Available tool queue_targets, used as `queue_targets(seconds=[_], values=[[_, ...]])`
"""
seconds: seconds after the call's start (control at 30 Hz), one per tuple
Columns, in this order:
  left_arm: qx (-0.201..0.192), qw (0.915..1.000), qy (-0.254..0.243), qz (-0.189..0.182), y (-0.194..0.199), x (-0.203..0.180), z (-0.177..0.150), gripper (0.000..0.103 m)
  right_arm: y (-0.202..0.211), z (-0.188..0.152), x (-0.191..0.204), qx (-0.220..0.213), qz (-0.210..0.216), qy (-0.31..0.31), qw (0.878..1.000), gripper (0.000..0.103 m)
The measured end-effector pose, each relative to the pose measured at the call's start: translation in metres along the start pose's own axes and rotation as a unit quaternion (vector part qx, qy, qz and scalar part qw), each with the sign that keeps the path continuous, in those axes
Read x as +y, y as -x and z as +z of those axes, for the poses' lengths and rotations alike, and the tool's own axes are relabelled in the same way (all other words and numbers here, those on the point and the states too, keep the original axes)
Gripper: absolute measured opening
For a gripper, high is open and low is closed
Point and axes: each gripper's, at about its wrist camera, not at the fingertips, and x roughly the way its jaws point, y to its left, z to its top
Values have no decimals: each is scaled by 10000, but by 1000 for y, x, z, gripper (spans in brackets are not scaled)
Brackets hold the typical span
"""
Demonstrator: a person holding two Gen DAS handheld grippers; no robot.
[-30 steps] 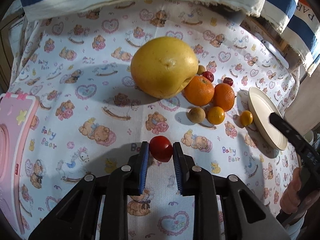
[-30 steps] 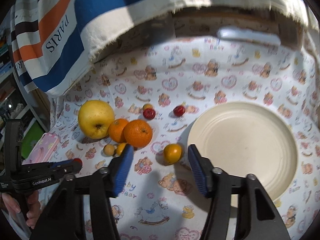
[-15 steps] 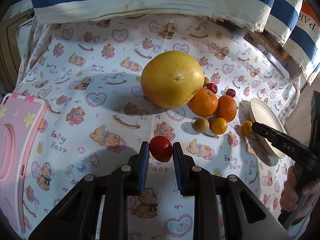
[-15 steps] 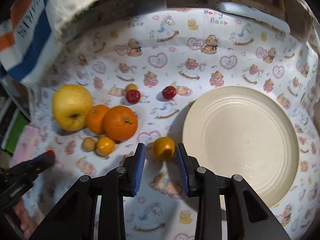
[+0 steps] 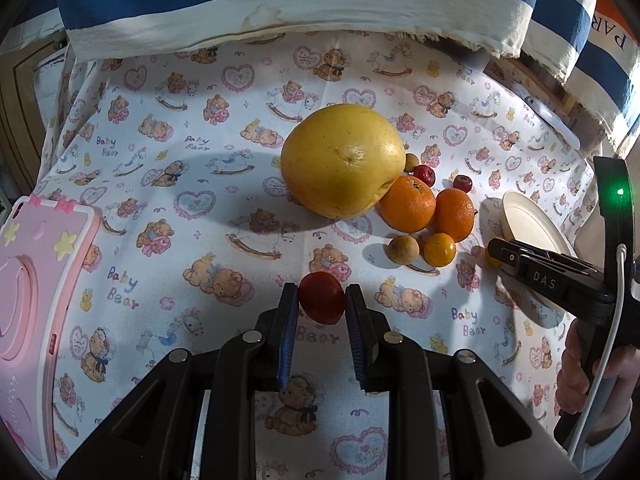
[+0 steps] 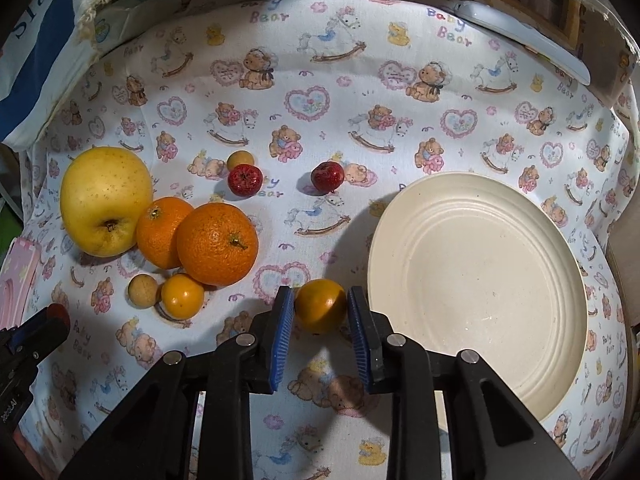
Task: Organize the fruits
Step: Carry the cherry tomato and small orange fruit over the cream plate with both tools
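**Operator:** Both tongs are closed on fruit. My right gripper (image 6: 320, 312) has just finished closing, and its ribbed blue pads (image 6: 281, 338) now press either side of a small orange citrus (image 6: 320, 310), which sits low over the cloth just beside the cream plate (image 6: 500, 360). My left gripper (image 5: 322, 308) clamps a small red fruit (image 5: 321, 297) above the printed cloth (image 5: 200, 160).

**Observer:** How do I carry the step through cleanly?

**Operator:** I judge the step to be lifting the citrus and setting it on the plate. I would lift straight up before moving sideways, so the fruit clears the raised rim, then lower it to the flat centre before easing the pads apart. Round fruit may roll, so a release low and away from the rim seems safest.

**Observer:** And the surroundings?

**Operator:** The citrus skin is smooth and glossy; the plate is matt, with concentric ridges. Well apart to its left lie two dimpled oranges (image 6: 218, 244), a speckled yellow apple (image 6: 104, 200), a second small citrus (image 6: 182, 295), two tan, dull-skinned balls (image 6: 142, 290) and two dark red fruits (image 6: 245, 179). The cloth is soft and lies fairly flat.
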Motion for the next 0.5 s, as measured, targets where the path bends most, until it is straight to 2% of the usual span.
queue_targets(seconds=[0.2,0.37,0.5], values=[[-156,9994,-189,264,1,-5,-2,23,-1,0,4,-6,-85,187,9998,29],[-152,9993,-219,274,-1,-5,-2,23,-1,3,8,-1,-187,312,9993,29],[-248,9987,-264,350,2,-7,-3,23,6,0,6,-84,-11,245,9997,29]])
